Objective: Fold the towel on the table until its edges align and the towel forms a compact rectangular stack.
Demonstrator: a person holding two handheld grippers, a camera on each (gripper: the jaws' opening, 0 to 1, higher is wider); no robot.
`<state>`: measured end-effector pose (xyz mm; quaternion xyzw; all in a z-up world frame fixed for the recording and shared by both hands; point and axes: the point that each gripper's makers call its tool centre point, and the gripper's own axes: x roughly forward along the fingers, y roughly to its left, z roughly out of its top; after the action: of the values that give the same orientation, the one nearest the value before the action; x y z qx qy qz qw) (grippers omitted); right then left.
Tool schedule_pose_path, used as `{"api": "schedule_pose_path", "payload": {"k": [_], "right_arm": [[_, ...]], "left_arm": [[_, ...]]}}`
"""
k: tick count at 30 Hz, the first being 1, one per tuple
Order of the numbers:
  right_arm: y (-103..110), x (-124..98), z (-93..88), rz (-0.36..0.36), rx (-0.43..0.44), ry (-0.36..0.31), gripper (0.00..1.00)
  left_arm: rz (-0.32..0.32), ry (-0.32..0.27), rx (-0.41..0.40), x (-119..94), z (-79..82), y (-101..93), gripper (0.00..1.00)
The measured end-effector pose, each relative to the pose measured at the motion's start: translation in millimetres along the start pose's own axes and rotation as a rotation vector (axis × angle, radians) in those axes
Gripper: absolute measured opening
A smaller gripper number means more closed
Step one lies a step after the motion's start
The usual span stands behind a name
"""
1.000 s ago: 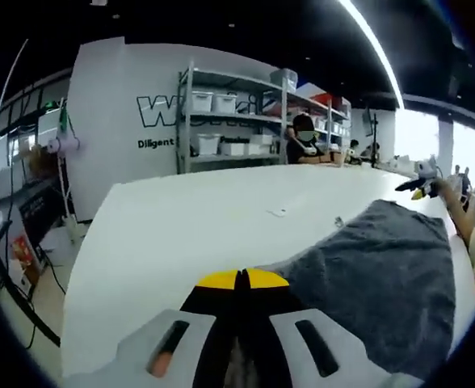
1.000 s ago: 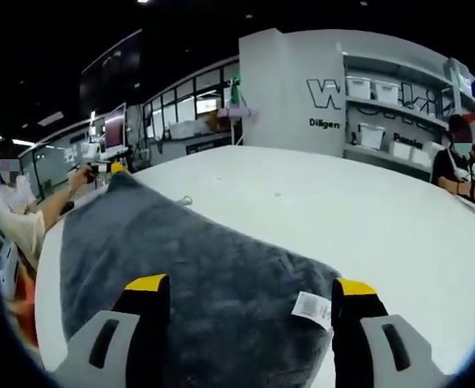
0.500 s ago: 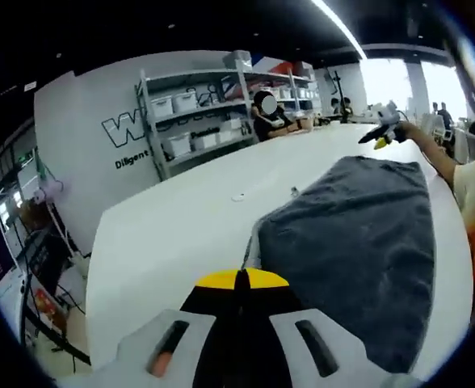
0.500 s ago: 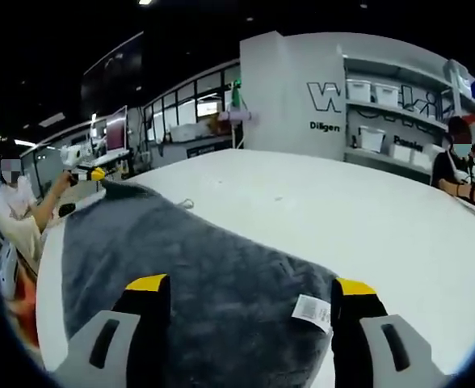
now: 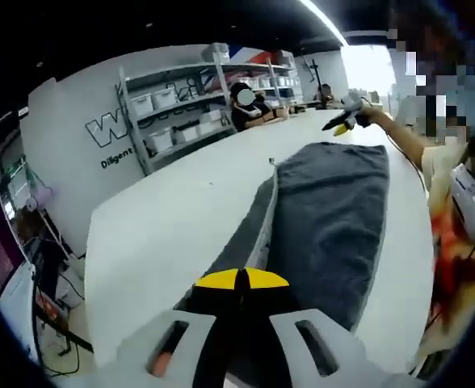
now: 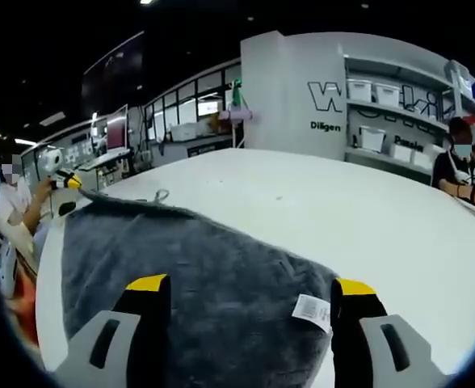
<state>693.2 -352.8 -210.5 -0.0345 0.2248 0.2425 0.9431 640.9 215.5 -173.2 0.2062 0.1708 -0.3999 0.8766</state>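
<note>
A dark grey towel lies lengthwise on the white table. My left gripper is shut on the towel's near corner and holds it lifted, so the long edge rises off the table toward the jaws. In the right gripper view the towel spreads under my right gripper, whose jaws stand wide open over the corner carrying a white label. The left gripper shows at the far left with the lifted edge running to it. The right gripper hovers at the towel's far end.
The bare white table stretches away beside the towel. Shelves with white bins stand against a lettered wall. People sit at the table's far end. The person's arm and body line the table's near edge.
My left gripper has risen and swung with the towel corner, and the towel's long edge now lifts off the table. The right gripper stays open over the labelled corner.
</note>
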Motion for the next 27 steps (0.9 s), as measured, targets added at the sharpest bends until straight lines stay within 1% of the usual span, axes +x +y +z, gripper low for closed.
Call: {"api": "schedule_pose_path", "payload": {"k": [4, 8, 11, 14, 16, 17, 18, 20, 23, 25, 27], "right_arm": [[-2, 0, -0.3, -0.001, 0.003, 0.002, 0.82], [1, 2, -3.0, 0.002, 0.003, 0.009, 0.82], [0, 3, -3.4, 0.002, 0.004, 0.012, 0.82], [-2, 2, -2.8, 0.000, 0.007, 0.011, 0.82], [-2, 2, -2.6, -0.001, 0.007, 0.010, 0.82], [-2, 2, -2.5, 0.000, 0.007, 0.010, 0.82], [-1, 2, -2.4, 0.000, 0.006, 0.010, 0.82], [2, 3, -3.0, 0.002, 0.006, 0.010, 0.82], [5, 3, -3.6, 0.004, 0.007, 0.010, 0.82], [3, 3, -2.2, 0.006, 0.008, 0.007, 0.81], [1, 3, -1.0, 0.006, 0.010, 0.003, 0.81]], "left_arm": [[-0.018, -0.013, -0.027, -14, -3.5, -15.8, 0.00], [-0.018, 0.001, -0.037, -26, -10.5, -27.1, 0.00], [-0.022, 0.018, -0.046, -33, -18.9, -36.5, 0.00], [-0.017, 0.021, -0.070, -41, -27.1, -41.1, 0.00], [-0.016, 0.010, -0.115, -46, -36.5, -45.0, 0.00], [-0.013, 0.010, -0.120, -46, -38.1, -44.9, 0.00], [-0.003, 0.015, -0.135, -45, -46.4, -44.8, 0.00], [-0.007, 0.019, -0.159, -44, -54.1, -43.3, 0.00], [-0.017, 0.012, -0.174, -42, -58.6, -43.5, 0.00], [-0.022, 0.009, -0.177, -41, -60.6, -42.5, 0.00], [-0.027, 0.007, -0.158, -39, -61.6, -42.1, 0.01]]}}
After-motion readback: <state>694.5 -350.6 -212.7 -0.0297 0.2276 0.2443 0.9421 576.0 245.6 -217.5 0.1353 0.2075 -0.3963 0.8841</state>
